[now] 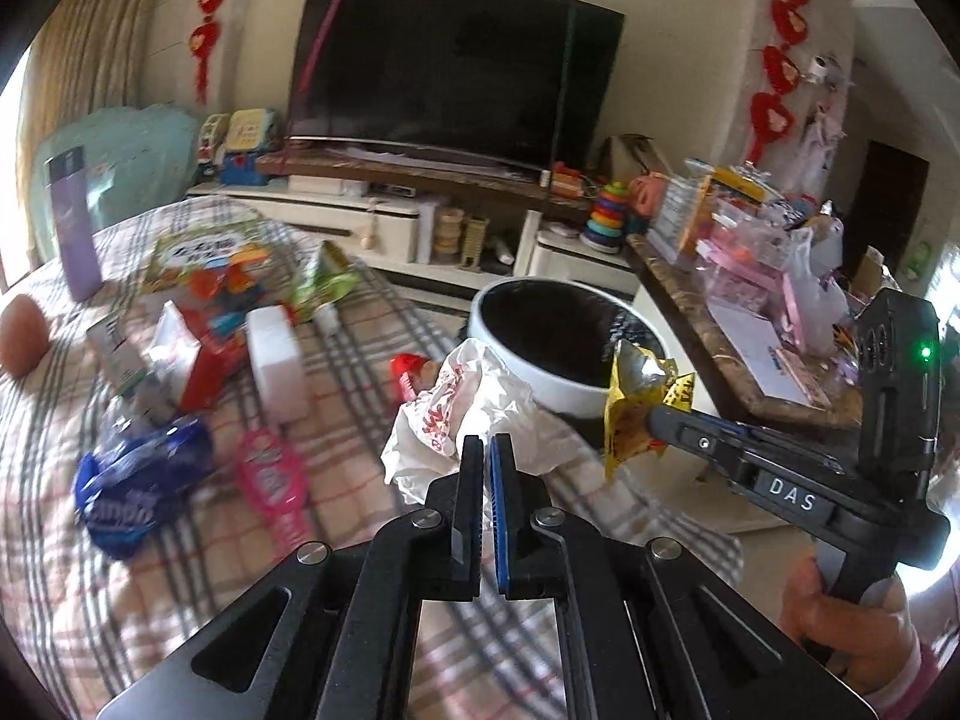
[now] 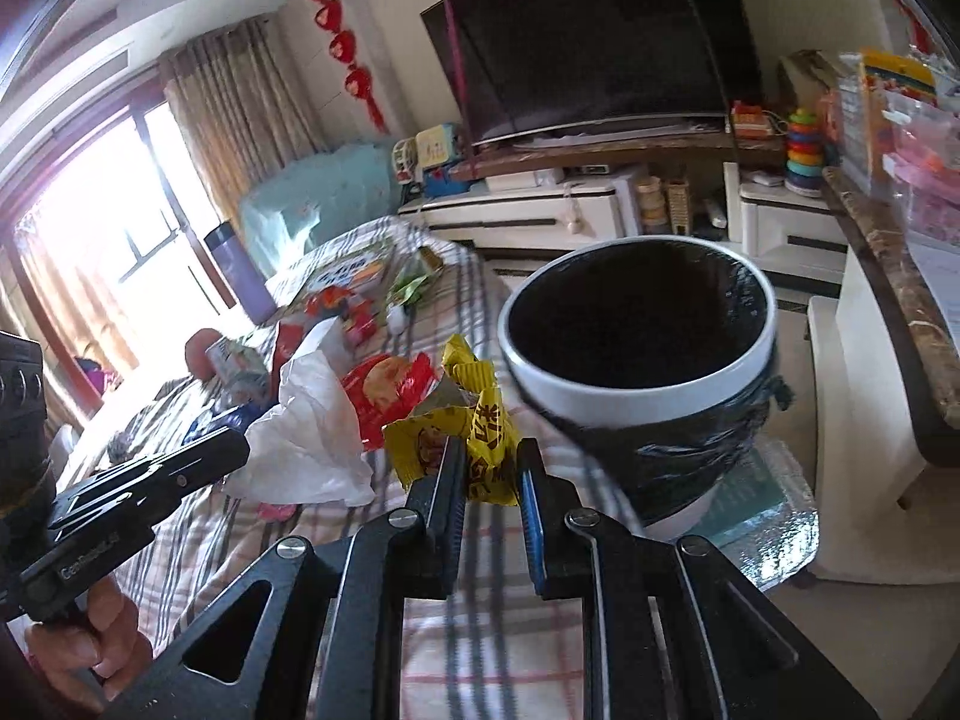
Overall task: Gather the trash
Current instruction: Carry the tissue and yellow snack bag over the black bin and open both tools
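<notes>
Right now your right claw (image 2: 491, 468) pinches the crinkled yellow snack wrapper (image 2: 474, 438) just beside the white round bin lined with a black bag (image 2: 639, 384); your left claw (image 1: 486, 450), nearly closed and holding nothing, hovers over the crumpled white plastic bag (image 1: 480, 414) on the checked bedspread (image 1: 336, 384).

Surface: table under a plaid cloth (image 1: 336, 354), grey and red checks on cream.

On it:
- crumpled white plastic bag (image 1: 480, 414), near edge, just beside the bin
- red snack wrapper (image 1: 408, 369) touching that bag
- blue foil packet (image 1: 144, 480) and pink packet (image 1: 270, 474), side by side, near left
- white box (image 1: 276, 360) upright, mid-table
- opened red pack (image 1: 192, 360) beside it
- green wrapper (image 1: 324, 282) and colourful printed bag (image 1: 210, 258), farther back
- purple bottle (image 1: 75, 228) upright at far left edge
</notes>
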### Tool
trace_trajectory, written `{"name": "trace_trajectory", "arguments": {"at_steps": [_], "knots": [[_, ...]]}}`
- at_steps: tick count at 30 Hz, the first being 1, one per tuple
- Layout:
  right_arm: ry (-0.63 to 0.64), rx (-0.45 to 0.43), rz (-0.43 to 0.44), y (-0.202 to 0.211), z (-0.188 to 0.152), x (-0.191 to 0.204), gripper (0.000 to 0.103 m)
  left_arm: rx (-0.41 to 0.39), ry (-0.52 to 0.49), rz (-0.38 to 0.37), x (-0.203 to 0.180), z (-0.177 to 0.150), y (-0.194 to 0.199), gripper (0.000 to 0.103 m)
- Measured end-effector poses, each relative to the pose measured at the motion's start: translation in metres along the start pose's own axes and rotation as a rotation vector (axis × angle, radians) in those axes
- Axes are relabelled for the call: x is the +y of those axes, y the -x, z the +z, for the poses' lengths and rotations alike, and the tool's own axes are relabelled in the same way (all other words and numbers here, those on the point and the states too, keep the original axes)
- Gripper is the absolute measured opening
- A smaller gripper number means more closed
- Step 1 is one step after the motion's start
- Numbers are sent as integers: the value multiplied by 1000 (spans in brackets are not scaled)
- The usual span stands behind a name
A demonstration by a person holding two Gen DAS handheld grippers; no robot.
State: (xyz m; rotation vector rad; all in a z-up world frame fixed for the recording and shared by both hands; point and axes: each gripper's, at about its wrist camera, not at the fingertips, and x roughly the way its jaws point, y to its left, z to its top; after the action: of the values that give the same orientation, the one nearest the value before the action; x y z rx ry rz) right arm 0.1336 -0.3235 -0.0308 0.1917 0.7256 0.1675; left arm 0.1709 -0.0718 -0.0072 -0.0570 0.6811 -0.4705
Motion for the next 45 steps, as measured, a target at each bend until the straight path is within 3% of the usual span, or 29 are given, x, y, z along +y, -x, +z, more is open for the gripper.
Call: {"name": "trace_trajectory", "arguments": {"at_steps": [16,35,45], "knots": [[-73,-31,-67,1,23,-54,16,5,-58,-52,-25,38,-56,1],[-88,-50,-70,-9,46,-77,16,-42,-88,-81,-39,64,-63,0],[-93,-41,-93,-26,62,-94,15,-43,-77,-81,-44,89,-117,0]]}}
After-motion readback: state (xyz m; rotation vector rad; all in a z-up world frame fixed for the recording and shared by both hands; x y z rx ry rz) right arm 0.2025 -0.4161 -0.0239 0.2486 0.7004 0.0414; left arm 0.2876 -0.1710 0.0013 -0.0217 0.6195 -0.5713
